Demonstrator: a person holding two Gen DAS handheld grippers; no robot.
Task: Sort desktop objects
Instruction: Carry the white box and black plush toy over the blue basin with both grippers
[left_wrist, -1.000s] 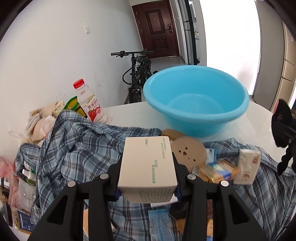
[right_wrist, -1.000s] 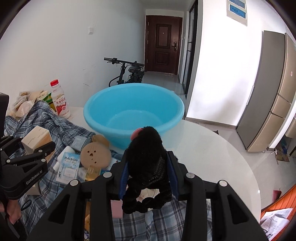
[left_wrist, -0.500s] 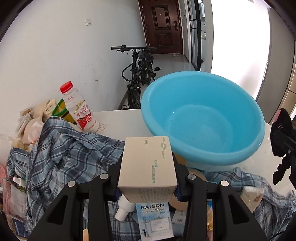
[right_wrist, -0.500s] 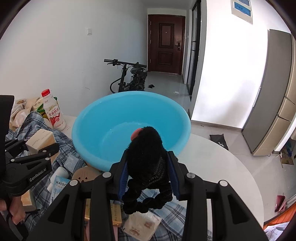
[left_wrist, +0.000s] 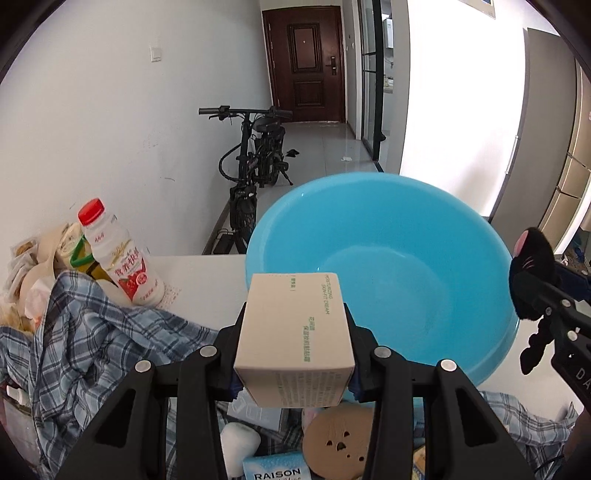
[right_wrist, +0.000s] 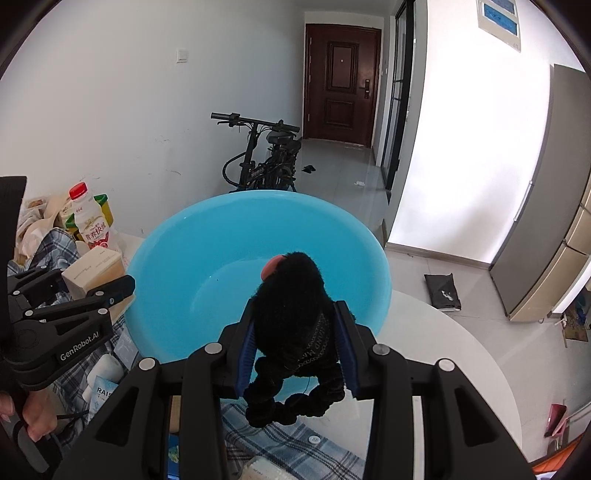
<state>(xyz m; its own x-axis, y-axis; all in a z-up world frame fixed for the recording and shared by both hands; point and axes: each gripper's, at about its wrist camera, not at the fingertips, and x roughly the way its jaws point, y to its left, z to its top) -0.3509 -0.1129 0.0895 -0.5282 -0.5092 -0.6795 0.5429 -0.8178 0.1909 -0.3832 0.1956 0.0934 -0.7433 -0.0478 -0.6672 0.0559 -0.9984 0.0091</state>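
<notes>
Gripping a beige skin-cream carton (left_wrist: 295, 338) between closed jaws, the left gripper (left_wrist: 293, 354) hovers at the near rim of a blue plastic basin (left_wrist: 388, 266), which lies just ahead of it. Alongside, the right gripper (right_wrist: 295, 354) is clamped on a black plush cat toy (right_wrist: 295, 310), held over the basin's edge. Beneath both, a plaid shirt (left_wrist: 92, 339) covers the white table (right_wrist: 461, 362).

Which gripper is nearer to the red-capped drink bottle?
Left. The left gripper, shut on a beige carton, is just right of the bottle. The right gripper, shut on a black plush toy, sits farther right, past the blue basin.
</notes>
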